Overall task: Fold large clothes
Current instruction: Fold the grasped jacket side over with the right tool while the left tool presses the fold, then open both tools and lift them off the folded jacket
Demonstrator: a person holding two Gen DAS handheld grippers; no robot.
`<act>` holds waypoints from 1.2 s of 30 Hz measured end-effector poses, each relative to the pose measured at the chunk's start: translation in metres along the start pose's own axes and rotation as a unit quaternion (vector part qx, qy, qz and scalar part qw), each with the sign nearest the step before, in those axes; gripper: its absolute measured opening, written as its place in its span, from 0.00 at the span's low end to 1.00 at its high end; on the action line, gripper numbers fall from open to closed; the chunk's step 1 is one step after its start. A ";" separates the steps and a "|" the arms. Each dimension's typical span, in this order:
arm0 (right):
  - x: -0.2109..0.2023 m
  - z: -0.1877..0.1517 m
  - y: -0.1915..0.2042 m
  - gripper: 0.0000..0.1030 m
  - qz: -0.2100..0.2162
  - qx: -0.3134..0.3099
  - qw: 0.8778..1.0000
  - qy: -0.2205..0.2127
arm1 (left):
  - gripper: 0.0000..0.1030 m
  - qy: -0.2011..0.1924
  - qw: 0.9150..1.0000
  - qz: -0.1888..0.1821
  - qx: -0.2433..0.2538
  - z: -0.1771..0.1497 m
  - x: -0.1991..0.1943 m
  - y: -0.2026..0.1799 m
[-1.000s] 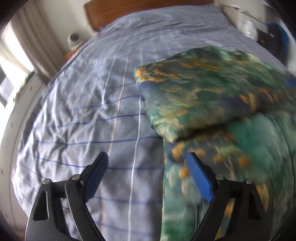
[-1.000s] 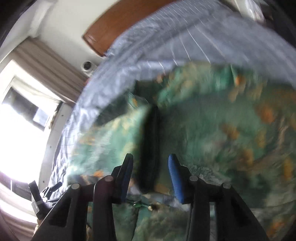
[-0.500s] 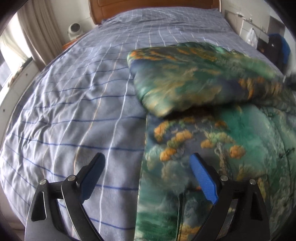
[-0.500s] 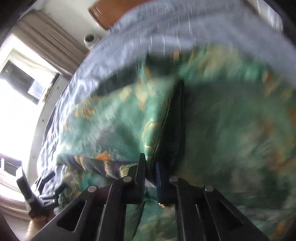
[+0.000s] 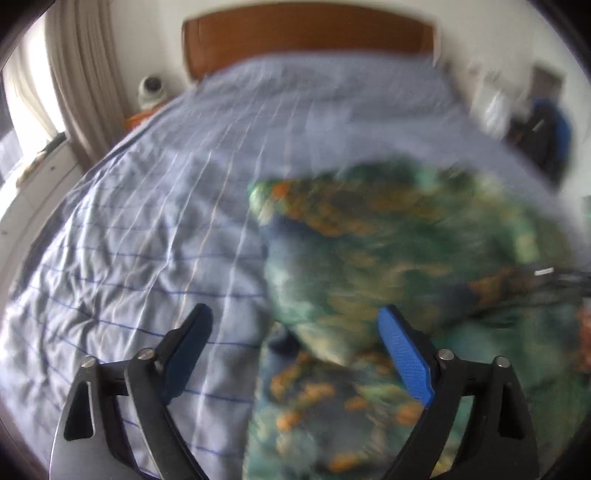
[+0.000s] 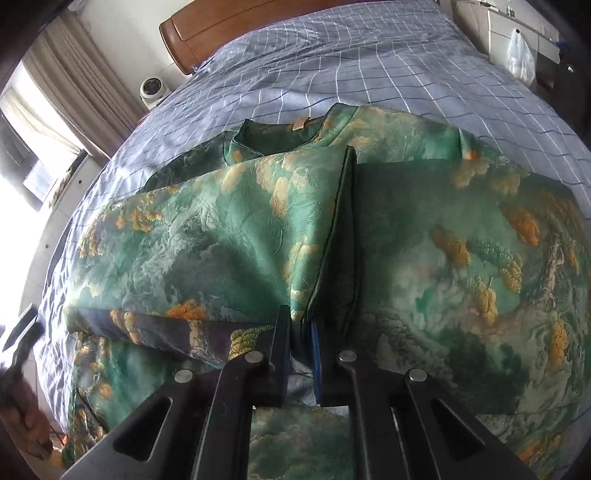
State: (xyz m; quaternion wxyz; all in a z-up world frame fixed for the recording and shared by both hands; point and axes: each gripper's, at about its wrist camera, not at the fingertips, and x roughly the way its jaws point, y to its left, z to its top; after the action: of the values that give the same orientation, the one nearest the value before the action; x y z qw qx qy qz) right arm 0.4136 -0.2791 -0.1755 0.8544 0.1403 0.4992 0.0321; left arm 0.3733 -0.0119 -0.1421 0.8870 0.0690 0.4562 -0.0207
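bedroom daylight comes through a curtained window on the left, over a bed [image 6: 369,55] with a blue-grey checked cover and a wooden headboard [image 6: 229,26]. a small white camera-like object [image 6: 152,88] sits beside the headboard. spread across the bed lies the green garment [image 6: 424,258] with orange cloud print, collar toward the headboard, its left side folded over so a dark piped edge runs down the middle.

left gripper [image 5: 295,354] hovers above the garment's left border, jaws wide and closing, cloth beneath them but nothing pinched yet; that view is blurred. right gripper [image 6: 301,354] has its jaws nearly together, clamped on the piped edge near the hem.

the slippery, thin-looking fabric could slide from the right pinch if pulled hard, and a left grab catching the bed cover too would drag it into the fold.
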 end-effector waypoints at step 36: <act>-0.218 -0.257 -0.009 0.84 -0.126 -0.051 0.967 -0.217 | 0.97 -0.052 0.997 0.065 0.004 -0.168 -0.140 -0.004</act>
State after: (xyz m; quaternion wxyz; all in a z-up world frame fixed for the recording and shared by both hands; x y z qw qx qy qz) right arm 0.0828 -0.2764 -0.1125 0.9454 0.0357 0.3134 -0.0814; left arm 0.1560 0.0043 -0.1254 0.9086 0.1010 0.4040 0.0313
